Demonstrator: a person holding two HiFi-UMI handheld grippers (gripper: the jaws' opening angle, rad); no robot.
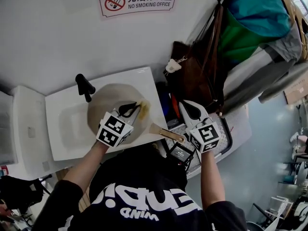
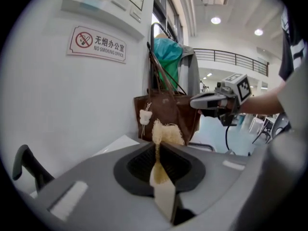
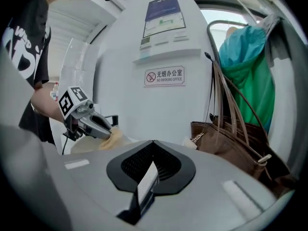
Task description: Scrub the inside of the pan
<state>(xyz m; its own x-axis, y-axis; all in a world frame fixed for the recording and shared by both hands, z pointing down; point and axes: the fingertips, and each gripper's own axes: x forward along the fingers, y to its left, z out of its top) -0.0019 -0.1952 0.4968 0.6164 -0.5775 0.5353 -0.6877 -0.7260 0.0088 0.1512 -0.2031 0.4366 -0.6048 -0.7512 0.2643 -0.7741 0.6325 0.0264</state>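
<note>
Reckon I'm mid-scrub here — left gripper [image 1: 137, 108] is clamped on the loofah scrubber [image 2: 166, 131], hovering tilted down over the pan [image 1: 107, 100] on the white sink [image 1: 139, 76]. Right gripper [image 3: 153, 143] is shut and empty, roughly level, above the pan handle [image 1: 166, 132] — next I'd lower the loofah inside.

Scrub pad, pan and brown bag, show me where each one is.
scrub pad [image 2: 168, 133]: left gripper view, on its frayed top end.
pan [image 1: 103, 102]: head view, on the bare inside bottom.
brown bag [image 3: 226, 141]: right gripper view, on its front panel.
</note>
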